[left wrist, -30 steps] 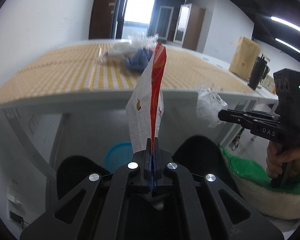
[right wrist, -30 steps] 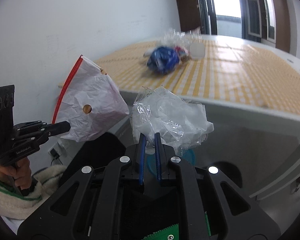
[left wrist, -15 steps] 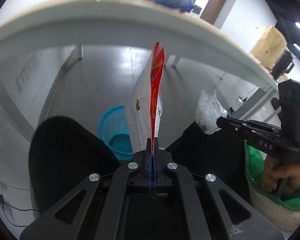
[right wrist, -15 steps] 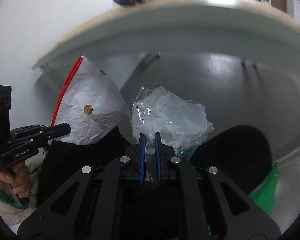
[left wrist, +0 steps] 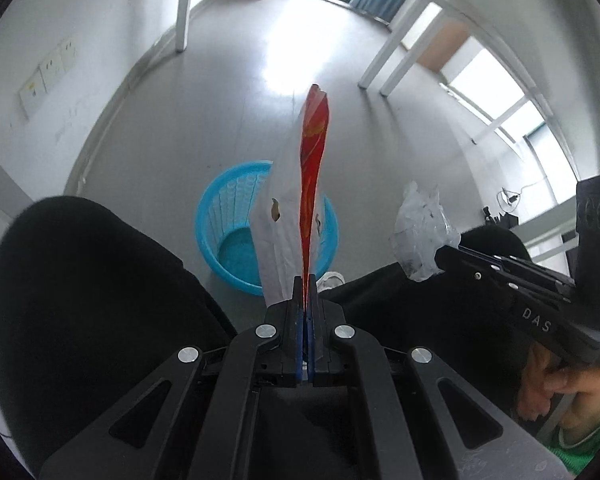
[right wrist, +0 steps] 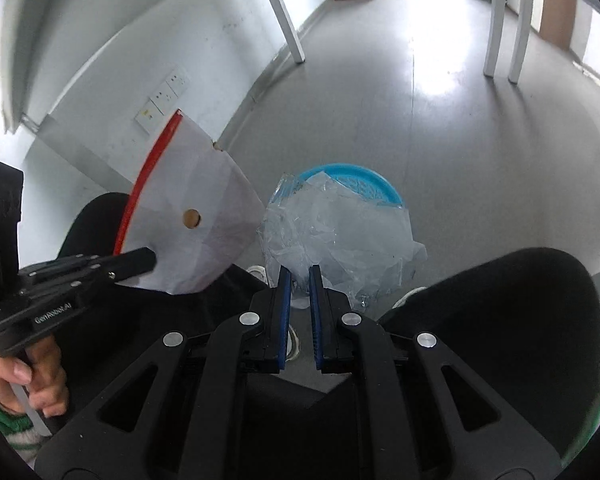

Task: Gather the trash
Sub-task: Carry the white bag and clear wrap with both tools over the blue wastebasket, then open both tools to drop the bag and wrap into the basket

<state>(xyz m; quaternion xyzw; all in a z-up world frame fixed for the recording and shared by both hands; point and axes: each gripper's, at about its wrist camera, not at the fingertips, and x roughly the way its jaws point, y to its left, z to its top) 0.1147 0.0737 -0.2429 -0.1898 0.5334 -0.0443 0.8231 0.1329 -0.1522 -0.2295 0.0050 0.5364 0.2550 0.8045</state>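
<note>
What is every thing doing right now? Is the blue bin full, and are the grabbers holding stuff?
left gripper: shut on the white paper bag
white paper bag: flat, held up in the air
right gripper: shut on the clear plastic wrap
clear plastic wrap: crumpled, held in the air
blue basket: upright on the floor, no trash visible in the part that shows

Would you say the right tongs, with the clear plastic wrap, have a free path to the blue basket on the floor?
Probably yes. The right tongs hold the clear plastic wrap above the blue basket, whose mouth is open; nothing shows between them except the wrap itself.
</note>
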